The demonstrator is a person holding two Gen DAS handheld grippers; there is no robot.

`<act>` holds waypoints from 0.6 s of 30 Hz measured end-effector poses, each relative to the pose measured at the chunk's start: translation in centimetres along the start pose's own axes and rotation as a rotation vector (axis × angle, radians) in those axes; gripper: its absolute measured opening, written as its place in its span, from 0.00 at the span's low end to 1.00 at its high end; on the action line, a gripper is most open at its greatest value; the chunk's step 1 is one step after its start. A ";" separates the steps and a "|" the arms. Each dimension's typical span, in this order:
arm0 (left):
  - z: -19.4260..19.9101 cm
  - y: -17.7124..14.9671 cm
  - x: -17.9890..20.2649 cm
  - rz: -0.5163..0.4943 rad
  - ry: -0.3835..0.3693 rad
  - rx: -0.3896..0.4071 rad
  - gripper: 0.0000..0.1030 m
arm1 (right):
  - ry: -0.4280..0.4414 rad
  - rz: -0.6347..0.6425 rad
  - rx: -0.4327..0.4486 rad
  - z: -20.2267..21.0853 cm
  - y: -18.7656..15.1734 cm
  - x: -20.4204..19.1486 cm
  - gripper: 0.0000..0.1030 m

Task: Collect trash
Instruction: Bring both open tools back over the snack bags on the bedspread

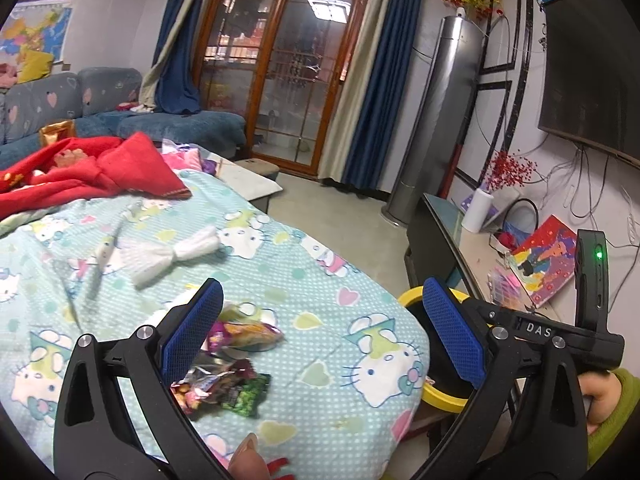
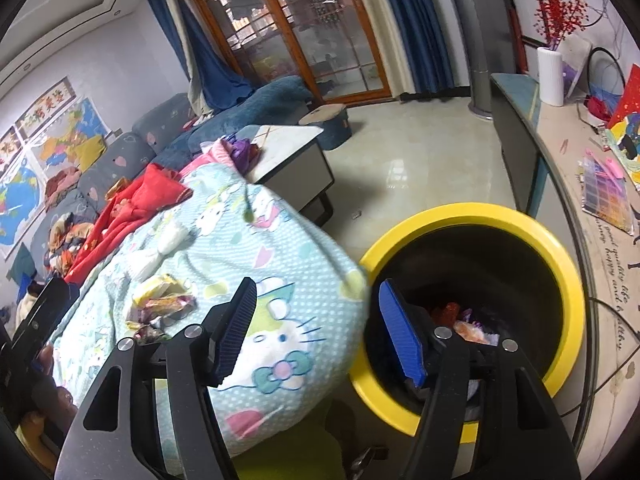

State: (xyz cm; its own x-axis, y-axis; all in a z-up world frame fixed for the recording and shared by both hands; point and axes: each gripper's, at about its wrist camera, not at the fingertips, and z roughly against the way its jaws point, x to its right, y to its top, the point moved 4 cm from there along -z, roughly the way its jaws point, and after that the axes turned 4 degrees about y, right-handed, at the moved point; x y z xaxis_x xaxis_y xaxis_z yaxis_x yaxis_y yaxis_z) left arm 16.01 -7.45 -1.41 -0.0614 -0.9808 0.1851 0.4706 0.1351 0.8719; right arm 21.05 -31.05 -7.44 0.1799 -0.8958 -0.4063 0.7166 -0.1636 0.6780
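Several crumpled snack wrappers [image 1: 236, 364] lie on a Hello Kitty blanket [image 1: 320, 280]; they also show in the right wrist view [image 2: 160, 308]. My left gripper [image 1: 324, 332] is open and empty, just above and right of the wrappers. A yellow-rimmed black bin [image 2: 560, 264] stands beside the blanket's edge, with trash [image 2: 468, 322] inside; its rim shows in the left wrist view [image 1: 412, 294]. My right gripper [image 2: 316, 332] is open and empty, with its right finger over the bin's mouth.
A white tissue wad [image 1: 176, 254] and a red cloth [image 1: 100, 168] lie farther up the blanket. A low coffee table [image 2: 296, 160] stands beyond. A TV stand [image 2: 568, 184] with clutter runs along the right. A sofa [image 1: 60, 100] is behind.
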 end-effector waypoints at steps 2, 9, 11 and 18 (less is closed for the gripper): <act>0.3 0.1 -0.6 0.012 0.007 0.004 0.89 | 0.016 0.020 -0.009 -0.3 -0.1 -1.1 0.62; 1.0 0.5 -2.7 0.045 0.029 0.017 0.89 | 0.038 0.097 -0.023 -0.3 -0.5 -4.1 0.62; 1.2 0.7 -3.5 0.061 0.039 0.022 0.89 | 0.043 0.113 -0.026 -0.5 -0.6 -4.9 0.62; 1.4 0.8 -6.7 0.122 0.089 0.014 0.89 | 0.070 0.177 -0.062 -1.5 -1.5 -7.7 0.62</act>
State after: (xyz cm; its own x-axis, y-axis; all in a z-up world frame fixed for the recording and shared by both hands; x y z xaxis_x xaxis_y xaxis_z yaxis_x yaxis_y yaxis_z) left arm 15.61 -0.57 -1.32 0.0745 -0.9654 0.2499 0.4576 0.2557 0.8516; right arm 19.62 -23.32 -6.28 0.3515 -0.8772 -0.3270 0.7095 0.0217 0.7044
